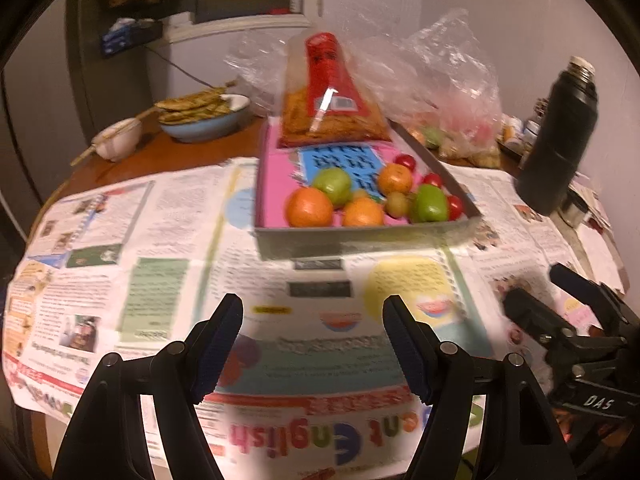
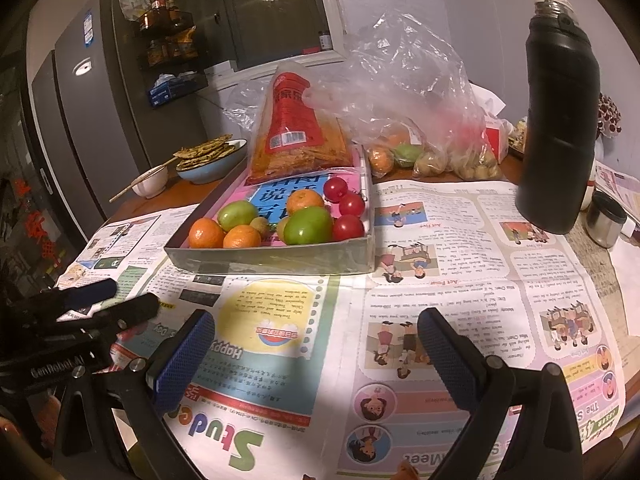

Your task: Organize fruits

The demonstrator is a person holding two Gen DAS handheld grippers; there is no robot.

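A shallow grey box (image 1: 360, 240) (image 2: 272, 258) with a pink lining sits on the newspaper-covered table. Its near end holds oranges (image 1: 310, 207) (image 2: 206, 233), green fruits (image 1: 334, 185) (image 2: 308, 225), red tomatoes (image 1: 405, 161) (image 2: 348, 227) and a small brownish fruit (image 2: 259, 225). A red-labelled snack bag (image 1: 332, 96) (image 2: 296, 132) leans in the far end. My left gripper (image 1: 314, 344) (image 2: 132, 296) hovers open over the newspaper in front of the box, nothing between its fingers. My right gripper (image 2: 316, 344) (image 1: 536, 286) is beside it on the right, also open and empty.
A clear plastic bag (image 1: 452, 92) (image 2: 420, 112) with more fruit lies behind the box. A black thermos (image 1: 560, 136) (image 2: 560, 120) and a metal cup (image 2: 606, 218) stand right. A blue bowl of flatbreads (image 1: 204, 120) (image 2: 212, 164) and a white bowl with chopsticks (image 1: 118, 140) sit back left.
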